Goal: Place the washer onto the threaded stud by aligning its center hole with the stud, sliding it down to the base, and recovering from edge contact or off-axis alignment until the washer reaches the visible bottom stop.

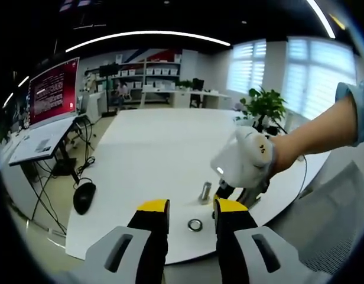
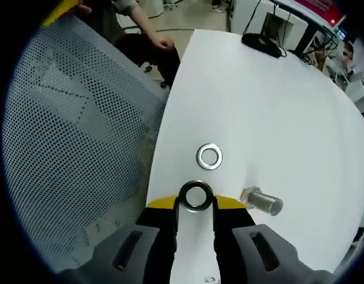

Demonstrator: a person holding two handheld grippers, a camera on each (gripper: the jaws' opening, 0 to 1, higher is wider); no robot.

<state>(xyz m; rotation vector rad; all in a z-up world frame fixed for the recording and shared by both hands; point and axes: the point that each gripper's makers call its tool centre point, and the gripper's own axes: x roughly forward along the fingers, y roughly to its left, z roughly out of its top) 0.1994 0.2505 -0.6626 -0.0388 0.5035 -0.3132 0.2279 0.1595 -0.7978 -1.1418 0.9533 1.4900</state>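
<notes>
On the white table (image 2: 276, 118), the right gripper (image 2: 196, 204) pinches a dark washer (image 2: 197, 196) between its yellow tips, just beside the stud (image 2: 263, 201), which seems to stand upright. A second washer (image 2: 210, 156) lies flat nearby. The left gripper (image 1: 191, 208) hangs parted, holding nothing, above that loose washer (image 1: 195, 225).

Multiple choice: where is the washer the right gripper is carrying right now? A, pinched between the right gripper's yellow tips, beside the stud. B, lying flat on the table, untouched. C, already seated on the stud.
A: the dark washer sits clamped between the right gripper tips, apart from the stud.
</notes>
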